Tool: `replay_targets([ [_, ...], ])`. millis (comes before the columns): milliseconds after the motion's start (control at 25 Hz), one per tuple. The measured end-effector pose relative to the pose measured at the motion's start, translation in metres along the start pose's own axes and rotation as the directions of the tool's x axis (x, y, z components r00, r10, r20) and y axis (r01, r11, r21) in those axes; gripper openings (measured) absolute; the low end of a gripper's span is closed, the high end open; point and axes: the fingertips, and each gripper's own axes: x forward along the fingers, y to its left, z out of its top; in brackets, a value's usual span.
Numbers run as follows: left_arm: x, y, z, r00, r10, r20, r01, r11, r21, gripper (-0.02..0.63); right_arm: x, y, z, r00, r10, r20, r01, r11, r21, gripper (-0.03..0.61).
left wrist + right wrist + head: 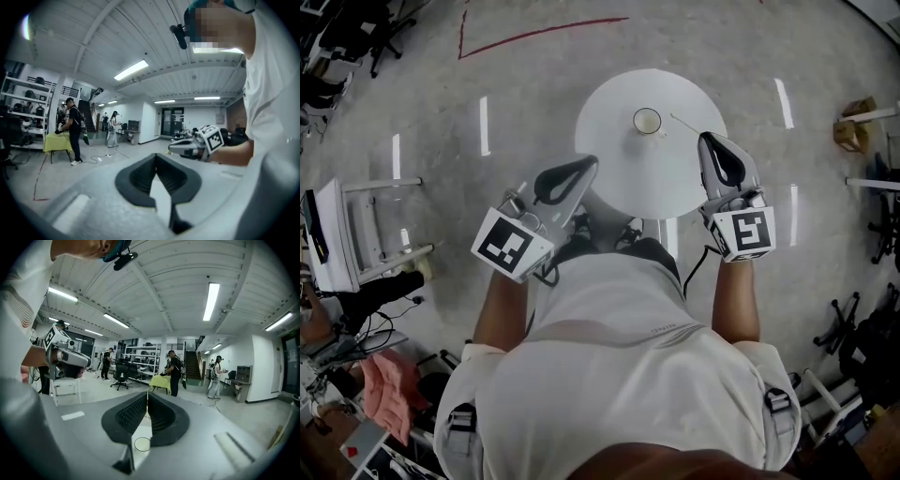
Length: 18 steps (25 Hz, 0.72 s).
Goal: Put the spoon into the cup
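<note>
- Leftmost, at the near-left rim of the round white surface [637,178]: left gripper [592,162], jaws closed tip to tip, nothing gripped.
- Ahead and to the right of those jaws, toward the far edge of the surface: cup [647,121], upright.
- Between the cup and the right jaws: spoon [684,123], lying flat on the surface, near the cup, just ahead-left of the right tips.
- Rightmost, over the right rim of the surface: right gripper [706,140], jaws likewise pressed together, holding nothing.
</note>
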Motion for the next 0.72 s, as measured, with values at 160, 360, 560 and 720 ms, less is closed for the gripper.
replay_targets([
  [160, 0.006, 0.014, 0.000, 1.000, -0.004, 0.013, 0.004, 1.000, -0.003, 0.003, 0.028, 0.003, -0.026, 0.996, 0.018, -0.083, -0.017, 1.000, 0.018, 0.012],
  [360, 0.013, 0.025, -0.013, 1.000, -0.012, -0.004, 0.012, 1.000, -0.015, 0.003, 0.065, 0.003, -0.070, 0.981, 0.052, -0.184, -0.045, 0.998, 0.038, 0.012],
  [560, 0.000, 0.048, -0.021, 1.000, 0.030, -0.007, -0.031, 0.999, -0.038, 0.003, 0.105, 0.006, -0.122, 0.957, 0.068, -0.281, -0.048, 0.996, 0.080, 0.012],
  [720, -0.010, 0.061, -0.031, 0.998, 0.048, -0.036, -0.050, 0.997, -0.054, 0.003, 0.132, 0.007, -0.154, 0.939, 0.063, -0.339, -0.033, 0.995, 0.093, 0.012],
])
